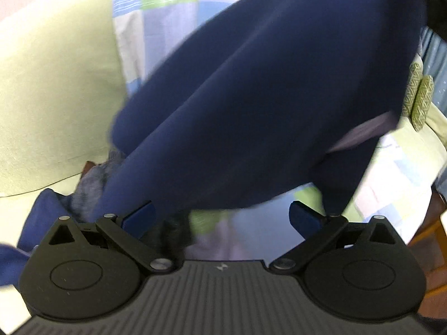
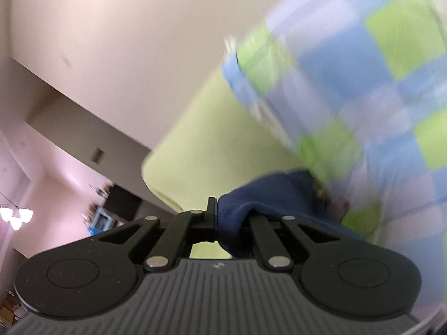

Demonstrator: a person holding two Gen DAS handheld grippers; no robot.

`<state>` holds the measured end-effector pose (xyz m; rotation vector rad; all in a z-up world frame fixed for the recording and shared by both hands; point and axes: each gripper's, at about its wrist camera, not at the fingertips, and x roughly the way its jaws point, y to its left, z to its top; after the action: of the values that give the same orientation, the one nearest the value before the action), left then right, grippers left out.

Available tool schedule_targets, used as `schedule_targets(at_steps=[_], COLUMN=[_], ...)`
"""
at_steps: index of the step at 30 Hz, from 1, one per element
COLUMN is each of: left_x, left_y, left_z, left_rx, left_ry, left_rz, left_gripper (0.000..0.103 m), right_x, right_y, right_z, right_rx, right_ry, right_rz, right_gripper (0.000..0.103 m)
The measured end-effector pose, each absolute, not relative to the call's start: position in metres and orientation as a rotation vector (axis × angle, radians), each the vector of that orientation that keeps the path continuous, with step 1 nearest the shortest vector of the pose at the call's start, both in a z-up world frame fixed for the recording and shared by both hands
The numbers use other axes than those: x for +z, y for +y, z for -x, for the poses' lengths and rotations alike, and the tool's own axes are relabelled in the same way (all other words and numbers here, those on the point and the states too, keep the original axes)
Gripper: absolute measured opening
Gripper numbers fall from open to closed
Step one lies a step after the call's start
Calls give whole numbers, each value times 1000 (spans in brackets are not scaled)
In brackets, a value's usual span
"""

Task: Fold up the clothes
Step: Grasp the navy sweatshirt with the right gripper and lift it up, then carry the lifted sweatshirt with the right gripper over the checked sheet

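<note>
A navy blue garment (image 1: 265, 97) hangs lifted in the left wrist view and fills most of it, blurred by motion. Its lower edge drapes just ahead of my left gripper (image 1: 222, 217). That gripper stands open, its blue pads (image 1: 139, 216) wide apart and nothing pressed between them. In the right wrist view my right gripper (image 2: 216, 215) is shut on a bunched fold of the navy garment (image 2: 268, 192), raised above the bed and pointing toward the wall.
A pale green sheet (image 1: 50, 89) covers the bed, with a checked blue, green and lilac quilt (image 1: 159, 22) on it. A grey knit item (image 1: 92, 178) lies at the left. Green patterned pillows (image 1: 419, 97) and wooden furniture (image 1: 430, 231) are at the right.
</note>
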<state>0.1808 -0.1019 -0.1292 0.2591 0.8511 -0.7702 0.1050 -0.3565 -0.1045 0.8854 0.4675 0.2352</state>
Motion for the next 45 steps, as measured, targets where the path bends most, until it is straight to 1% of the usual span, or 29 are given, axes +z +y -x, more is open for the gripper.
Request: schedule_targets(at_steps=[2,3,6,9,13,17,21,24,26,28,33,37,41,45], left_x=[-129,-130,-140,-155,-167,-203,-240,-263,-284,-301,-330,-347,-352,-342], left_y=[-129,-139,-181,-221,-257,-266,-273,-276,-285,-295,-302,-313,-315,-314], left_z=[-157,-148,-120,-93,-63,-55,-48,-48,-53,-46,-26,-14,19,59], left_rx=[-743,-733,-722,-744,-837,-899,-907,-881,-856,-827,-821,-854,-881,-897], left_ry=[831,827,856,920,945,916,848,778,741,653,526,463,383,403], left_rz=[-255,-251,-210,-188,-223,-247,-321,-327,-334,-325,-236,-232,-220,-205], left_gripper=[102,102,102,102,102,102,102,102,102,102,102,102,102,102], right_x=[-92,-88,-93,-119,-154,-183,-220,-242,-263,-282,-344,-376,-379,-367], right_y=[-386,-417,-469,-531,-574,-588,-588,-596,-603,-613,-636,-640,-639,-631], right_z=[-84,-66,-39,-2,39,66,87,106,106,108,114,111,118,146], right_rx=[247,257,234,129,-14,-101,-117,-112,-69,-14,110,210,253,228], right_ry=[431,423,469,577,645,674,678,642,572,508,372,313,258,196], right_rz=[-875,-855,-806,-780,-838,-842,-773,-752,-742,-739,-728,-716,-710,-662], right_gripper=[3,3,3,3,3,3,3,3,3,3,3,3,3,3])
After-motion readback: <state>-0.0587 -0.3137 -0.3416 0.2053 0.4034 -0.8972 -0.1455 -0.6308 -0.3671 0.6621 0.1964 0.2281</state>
